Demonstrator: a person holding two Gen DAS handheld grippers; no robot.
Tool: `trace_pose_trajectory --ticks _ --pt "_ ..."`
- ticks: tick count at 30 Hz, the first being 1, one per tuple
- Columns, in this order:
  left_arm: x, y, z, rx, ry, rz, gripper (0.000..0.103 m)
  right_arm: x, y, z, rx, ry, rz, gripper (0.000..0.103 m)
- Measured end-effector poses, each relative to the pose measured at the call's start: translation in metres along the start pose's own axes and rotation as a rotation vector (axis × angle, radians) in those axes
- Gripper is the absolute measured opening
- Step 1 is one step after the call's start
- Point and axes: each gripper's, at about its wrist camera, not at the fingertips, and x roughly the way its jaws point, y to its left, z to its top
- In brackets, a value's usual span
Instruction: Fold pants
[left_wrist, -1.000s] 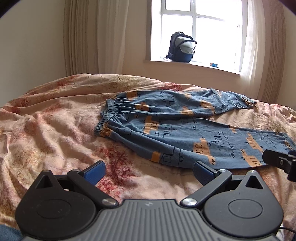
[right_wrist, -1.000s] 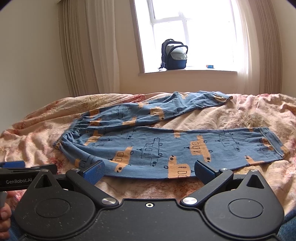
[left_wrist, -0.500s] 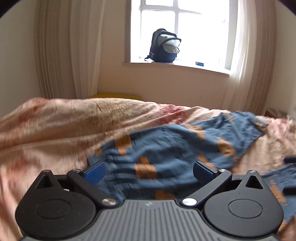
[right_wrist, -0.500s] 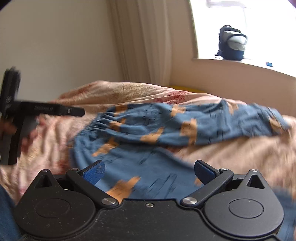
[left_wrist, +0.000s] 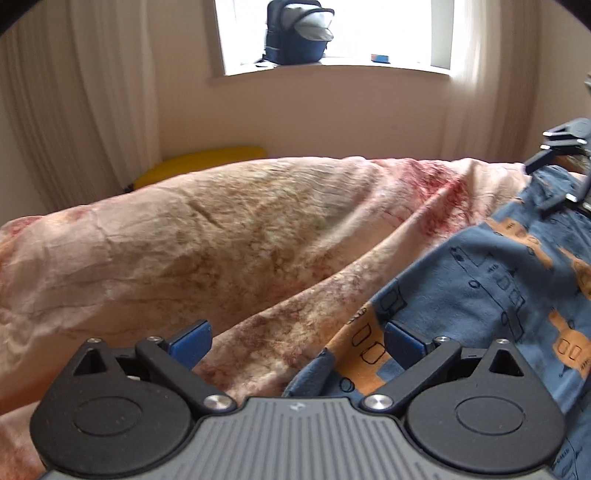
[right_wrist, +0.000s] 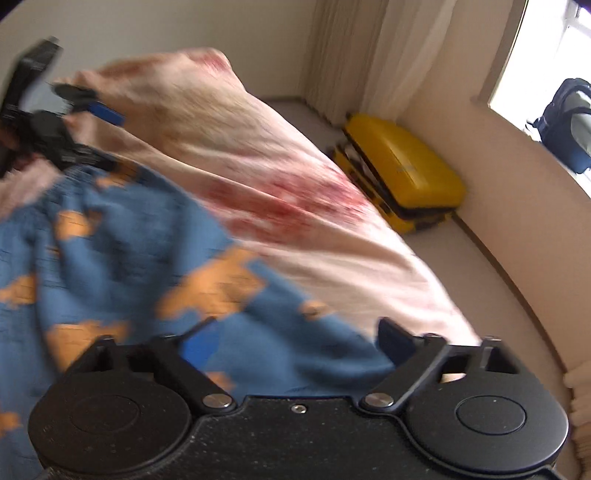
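Blurred blue pants (right_wrist: 122, 251) cut off by frame, right gripper (right_wrist: 295, 343) fingers closing, unclenched, left gripper (left_wrist: 295, 339) released

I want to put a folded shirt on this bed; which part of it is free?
The floral pink bedspread is bare between the blue pants with orange prints and the bed's far edge, toward the yellow suitcase. The pants' side is crowded: the left gripper and the right gripper are both over the cloth.

Our right gripper (right_wrist: 295, 341), its jaws just closing, straddles blurred blue pants (right_wrist: 122, 254); yellow suitcase (right_wrist: 402, 181) at two o'clock.
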Motion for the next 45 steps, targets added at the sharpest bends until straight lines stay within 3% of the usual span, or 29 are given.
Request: trace_pose_trajectory --ticks 2,5,7,9,10,11,13,15,19,23,28,33,34,37,38,39,40,42,45 --pt "0.006 0.003 0.002 0.015 0.025 -0.04 0.091 0.008 -0.016 0.002 0.012 0.027 0.031 0.074" --pt "0.016 0.004 0.011 0.034 0.074 -0.109 0.072 0.018 -0.027 0.003 0.011 0.073 0.075 0.057" --pt "0.021 0.003 0.015 0.066 0.122 -0.141 0.041 0.023 -0.024 0.006 -0.01 0.095 0.085 0.047" --pt "0.022 -0.001 0.017 0.101 0.149 -0.163 0.026 0.021 -0.016 0.007 -0.06 0.101 0.085 0.02" --pt "0.02 -0.002 0.017 0.113 0.153 -0.174 0.011 0.021 -0.013 0.008 -0.073 0.112 0.074 0.011" --pt "0.017 -0.004 0.018 0.116 0.155 -0.179 0.006 0.02 -0.009 0.008 -0.085 0.119 0.072 0.002" --pt "0.011 -0.007 0.021 0.095 0.157 -0.176 0.001 0.02 -0.001 0.008 -0.125 0.118 0.042 0.001" --pt "0.003 -0.008 0.023 0.068 0.148 -0.149 0.001 0.016 0.004 0.009 -0.142 0.095 0.003 0.0" --pt "-0.034 -0.009 0.029 0.009 0.048 -0.067 0.0 -0.006 0.01 0.016 -0.162 -0.024 -0.112 0.0" --pt "-0.049 -0.014 0.032 0.027 -0.044 0.05 0.0 -0.005 0.006 0.029 -0.123 -0.093 -0.183 0.0" --pt "0.015 -0.013 0.017 -0.018 0.066 0.099 0.0 0.062 0.012 0.026 -0.076 -0.007 -0.251 0.0" --pt "0.027 -0.002 0.012 -0.071 0.09 0.035 0.0 0.062 0.004 0.031 -0.058 0.003 -0.222 0.002" --pt "0.022 0.003 0.011 -0.088 0.081 0.013 0.001 0.057 0.0 0.033 -0.056 0.006 -0.196 0.004" --pt "0.014 0.017 0.01 -0.136 0.082 -0.075 0.004 0.042 -0.007 0.036 -0.046 -0.046 -0.118 0.033" --pt "0.014 0.021 0.009 -0.141 0.083 -0.093 0.005 0.039 -0.009 0.037 -0.051 -0.057 -0.102 0.052" --pt "0.012 0.023 0.009 -0.14 0.084 -0.097 0.014 0.037 -0.009 0.038 -0.056 -0.07 -0.087 0.063" --pt "0.011 0.025 0.009 -0.134 0.088 -0.097 0.026 0.037 -0.009 0.039 -0.056 -0.073 -0.068 0.064" --pt "0.009 0.028 0.008 -0.124 0.088 -0.088 0.035 0.04 -0.009 0.042 -0.053 -0.054 -0.048 0.063" --pt "0.016 0.028 0.008 -0.122 0.122 -0.098 0.036 0.052 -0.008 0.041 -0.046 0.018 -0.037 0.055"
